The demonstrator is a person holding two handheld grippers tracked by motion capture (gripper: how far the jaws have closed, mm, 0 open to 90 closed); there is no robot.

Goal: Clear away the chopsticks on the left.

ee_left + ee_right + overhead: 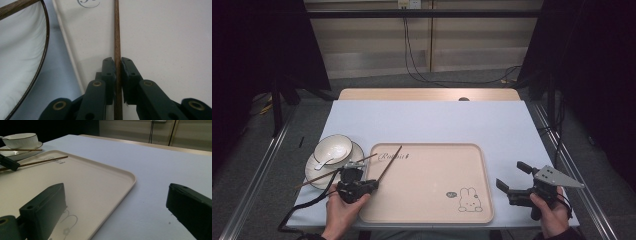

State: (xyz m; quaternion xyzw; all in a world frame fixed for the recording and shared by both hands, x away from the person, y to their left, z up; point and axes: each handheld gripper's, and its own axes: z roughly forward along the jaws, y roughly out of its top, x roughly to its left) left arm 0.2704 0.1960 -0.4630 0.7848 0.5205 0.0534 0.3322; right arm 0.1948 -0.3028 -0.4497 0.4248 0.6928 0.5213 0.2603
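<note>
Pale blue covered the tabletop (427,122), and at its near left the left gripper (373,184) had its jaws closed tight on one chopstick (390,163), whose far end lay over the beige tray (432,200). Judging by that, one chopstick was being brought to the tray while the second chopstick (319,176) lay across the plate (312,172) beside the bowl (333,148). The right gripper (511,179) hovered off the tray's right edge, jaws wide apart and empty.

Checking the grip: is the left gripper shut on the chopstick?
Shut: the left gripper has both jaws pressed against the chopstick over the tray.
</note>
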